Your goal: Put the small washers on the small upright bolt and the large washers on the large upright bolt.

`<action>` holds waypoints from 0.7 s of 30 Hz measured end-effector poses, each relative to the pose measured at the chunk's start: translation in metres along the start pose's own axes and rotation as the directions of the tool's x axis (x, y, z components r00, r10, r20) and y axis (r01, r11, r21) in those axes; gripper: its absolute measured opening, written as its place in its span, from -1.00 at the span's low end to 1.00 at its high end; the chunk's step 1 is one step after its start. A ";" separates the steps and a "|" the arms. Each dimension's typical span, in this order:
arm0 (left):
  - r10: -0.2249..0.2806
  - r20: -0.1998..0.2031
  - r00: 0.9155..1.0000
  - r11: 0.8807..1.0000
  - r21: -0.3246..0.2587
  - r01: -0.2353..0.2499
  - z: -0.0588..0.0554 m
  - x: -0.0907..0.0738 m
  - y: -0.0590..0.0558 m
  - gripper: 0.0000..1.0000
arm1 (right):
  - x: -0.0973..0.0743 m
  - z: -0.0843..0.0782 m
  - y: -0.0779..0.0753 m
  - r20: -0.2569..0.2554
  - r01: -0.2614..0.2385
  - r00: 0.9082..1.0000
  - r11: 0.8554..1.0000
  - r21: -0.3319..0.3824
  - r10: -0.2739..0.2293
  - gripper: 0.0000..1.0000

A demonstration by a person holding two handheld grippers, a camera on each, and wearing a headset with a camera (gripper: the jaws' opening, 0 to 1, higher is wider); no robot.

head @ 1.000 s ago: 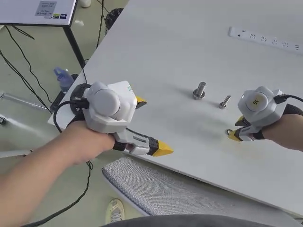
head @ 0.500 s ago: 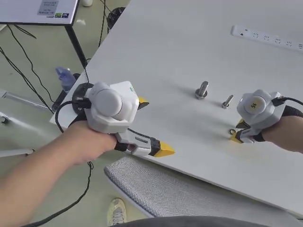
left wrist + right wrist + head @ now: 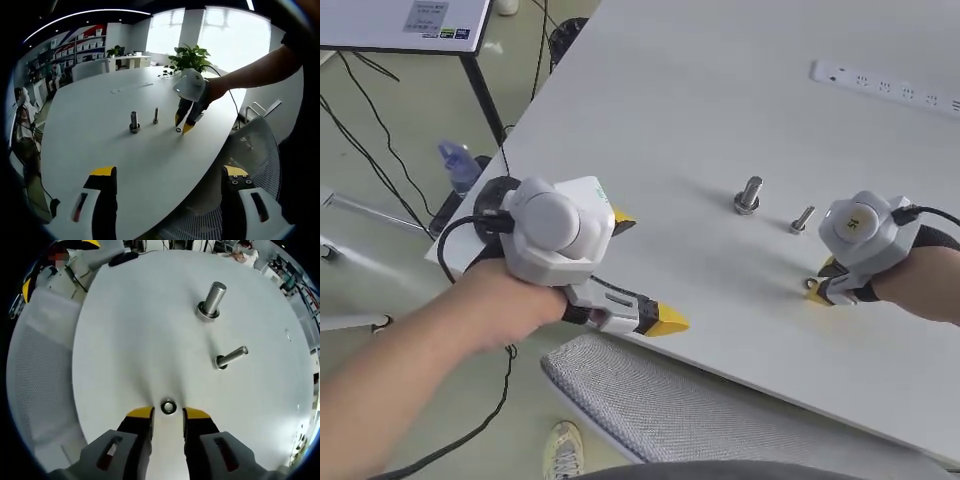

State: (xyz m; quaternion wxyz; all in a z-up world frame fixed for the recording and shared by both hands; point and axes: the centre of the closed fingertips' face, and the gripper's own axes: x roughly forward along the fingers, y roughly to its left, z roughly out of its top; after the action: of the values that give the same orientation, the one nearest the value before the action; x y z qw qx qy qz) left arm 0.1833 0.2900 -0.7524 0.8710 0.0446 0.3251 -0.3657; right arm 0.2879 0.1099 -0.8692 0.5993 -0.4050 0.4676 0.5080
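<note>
A large steel bolt (image 3: 748,195) (image 3: 212,299) (image 3: 134,121) and a small bolt (image 3: 802,219) (image 3: 231,356) (image 3: 156,115) stand upright on the white table (image 3: 700,100). One small washer (image 3: 168,406) (image 3: 810,286) (image 3: 178,130) lies flat on the table, just ahead of the gap between my right gripper's (image 3: 168,415) (image 3: 820,287) (image 3: 183,125) yellow tips. Those jaws are narrowly open and touch nothing. My left gripper (image 3: 642,270) (image 3: 168,172) hangs wide open over the table's near edge, holding nothing.
A white power strip (image 3: 885,85) lies at the far right of the table. A grey mesh chair (image 3: 650,400) sits below the near edge. On the floor to the left are cables, a blue bottle (image 3: 455,162) and another desk (image 3: 400,25).
My right gripper has eased closer to the washer, which now lies right at its tips. The left gripper has stayed put; the head camera shifted slightly.
</note>
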 end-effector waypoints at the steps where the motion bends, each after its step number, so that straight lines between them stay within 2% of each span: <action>1: 0.001 0.003 1.000 1.000 -0.002 -0.001 0.000 -0.001 0.000 0.71 | 0.000 0.001 0.000 -0.002 0.002 1.000 1.000 -0.006 -0.002 -0.54; 13: 0.006 0.004 1.000 1.000 -0.009 -0.006 -0.002 -0.002 0.003 0.68 | 0.002 0.002 0.000 -0.030 0.002 1.000 0.999 -0.042 -0.003 -0.70; 21: 0.001 0.006 1.000 1.000 -0.015 -0.001 -0.002 -0.001 0.000 0.67 | 0.002 0.002 0.001 -0.047 -0.006 0.999 0.998 -0.060 0.003 -0.70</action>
State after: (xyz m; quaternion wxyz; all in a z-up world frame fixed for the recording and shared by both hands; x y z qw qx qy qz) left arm 0.1820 0.2915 -0.7538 0.8724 0.0374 0.3252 -0.3629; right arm 0.2875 0.1126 -0.8709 0.5746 -0.4337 0.4669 0.5135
